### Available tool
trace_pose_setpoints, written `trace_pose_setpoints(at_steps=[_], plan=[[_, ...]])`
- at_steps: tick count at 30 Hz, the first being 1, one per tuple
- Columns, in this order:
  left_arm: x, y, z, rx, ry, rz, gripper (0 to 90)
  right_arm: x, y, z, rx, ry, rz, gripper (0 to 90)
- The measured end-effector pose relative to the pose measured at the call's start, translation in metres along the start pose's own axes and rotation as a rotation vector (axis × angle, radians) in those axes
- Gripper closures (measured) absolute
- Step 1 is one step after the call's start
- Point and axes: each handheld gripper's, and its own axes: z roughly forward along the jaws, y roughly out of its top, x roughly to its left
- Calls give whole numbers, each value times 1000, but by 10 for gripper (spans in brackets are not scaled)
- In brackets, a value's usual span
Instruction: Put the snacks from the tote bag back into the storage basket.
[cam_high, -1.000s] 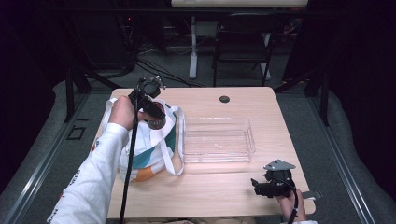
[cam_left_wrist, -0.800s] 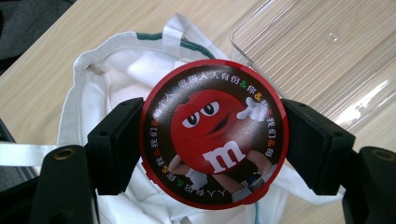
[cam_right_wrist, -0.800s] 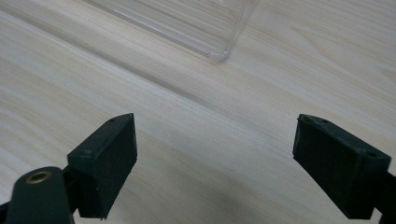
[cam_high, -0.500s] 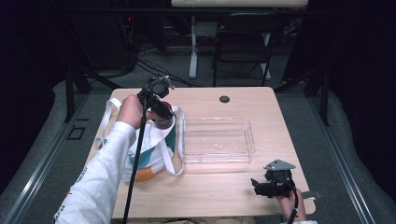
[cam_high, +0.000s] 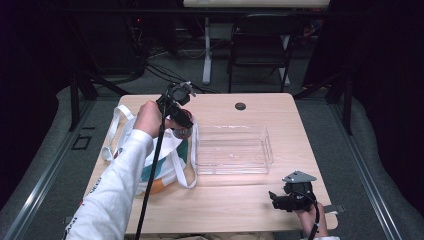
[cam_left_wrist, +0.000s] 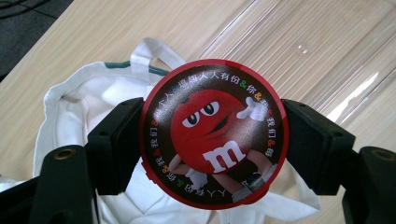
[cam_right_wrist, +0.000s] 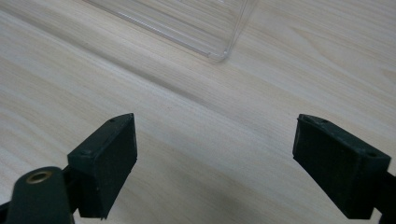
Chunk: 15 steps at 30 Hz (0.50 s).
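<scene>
My left gripper (cam_left_wrist: 212, 149) is shut on a round candy container (cam_left_wrist: 215, 140) with a red-rimmed lid that bears a red cartoon figure. Seen from the high view, that gripper (cam_high: 182, 127) hangs with the container (cam_high: 181, 133) over the open mouth of a white tote bag (cam_high: 150, 150) at the table's left. A clear plastic bin (cam_high: 232, 149) lies just right of the bag, and its ribbed floor (cam_left_wrist: 327, 51) lies past the container. My right gripper (cam_high: 272, 199) rests open near the front right edge, its jaws (cam_right_wrist: 212, 163) wide apart over bare wood.
A small black disc (cam_high: 240, 106) lies near the table's far edge. The bin's corner (cam_right_wrist: 215, 53) is a short way ahead of the right gripper. A folding chair (cam_high: 260, 55) and a desk leg (cam_high: 206, 50) stand on the floor behind the wooden table (cam_high: 225, 210).
The left hand has carried the container rightward and a little away from the person, from over the bag's middle to its right rim next to the bin. The right gripper has not moved.
</scene>
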Motion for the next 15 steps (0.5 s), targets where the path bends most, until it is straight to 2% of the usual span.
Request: trace_pose_setpoints(at_steps=[15], plan=[[-15, 12, 5, 15, -22, 43, 261, 0, 0, 0, -1, -1, 0, 133]])
